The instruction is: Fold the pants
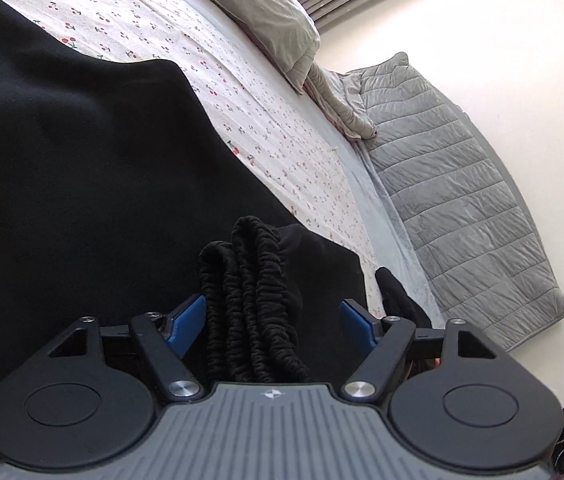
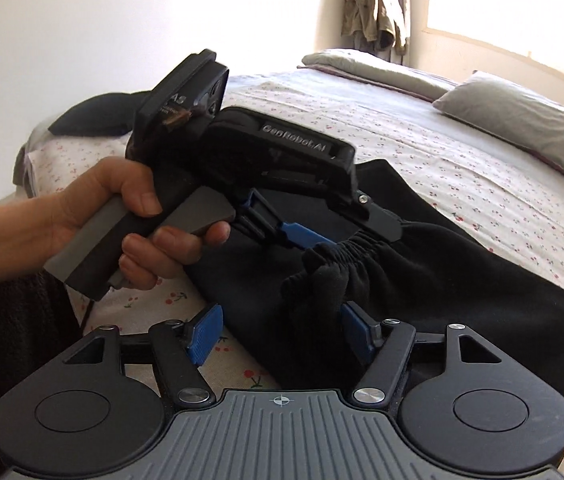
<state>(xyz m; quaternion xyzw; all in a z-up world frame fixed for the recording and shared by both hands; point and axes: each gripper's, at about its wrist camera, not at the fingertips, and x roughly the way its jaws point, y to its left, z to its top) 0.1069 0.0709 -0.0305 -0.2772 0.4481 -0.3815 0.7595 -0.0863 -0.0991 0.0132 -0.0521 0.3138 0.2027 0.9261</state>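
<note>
You are working at the elastic waistband (image 1: 249,300) of the black pants (image 2: 422,264), which are lying spread on the cherry-print bed (image 2: 422,128), with the waistband bunched at the end nearest you. Your left hand-held gripper (image 1: 273,322) is sitting with its blue pads spread wide on either side of the gathered waistband, not yet pinching it. Your right hand-held gripper (image 2: 282,334) is also standing open just beside the waistband, one pad over the bare sheet and the other against the black cloth. The risk here lies in closing on only some of the bunched layers: the remaining layers would likely sag and twist the fold. Since both tools are crowding the waistband, they might also collide or tug the cloth in opposite directions.
</note>
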